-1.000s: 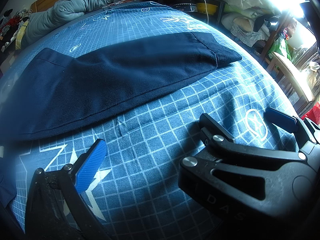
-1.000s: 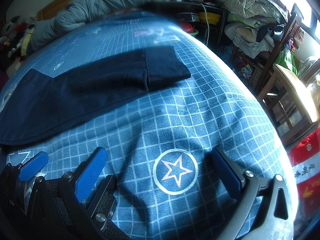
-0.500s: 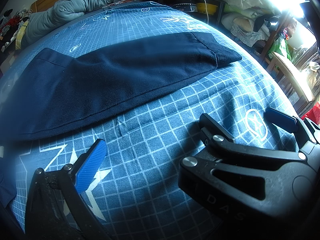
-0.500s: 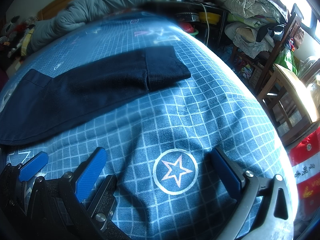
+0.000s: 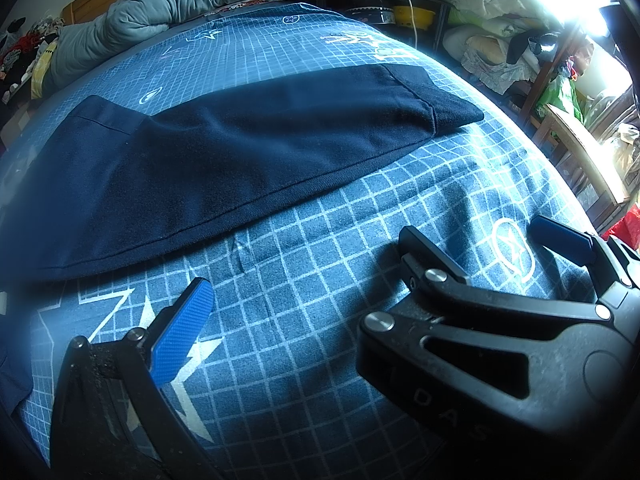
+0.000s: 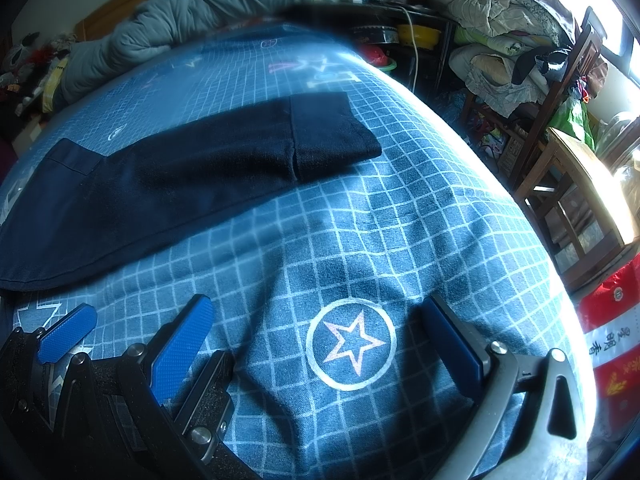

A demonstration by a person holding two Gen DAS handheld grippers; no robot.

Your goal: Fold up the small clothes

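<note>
Nothing has shifted in the last second: both my grippers, left (image 5: 304, 300) and right (image 6: 320, 348), still hover with fingers apart and empty over the bedspread (image 6: 420, 216), just short of the dark trousers (image 5: 248, 152) lying flat, awaiting their next fold.

A lived-in bedroom in a home. A bed (image 5: 320, 60) under a blue grid-and-star sheet fills both views, with a grey quilt (image 5: 180, 4) bunched along its far edge against a wooden headboard (image 6: 120, 16). Beyond the bed's right edge stand a wooden chair (image 6: 568, 184) and heaps of bedding and clothes (image 6: 500, 12).
</note>
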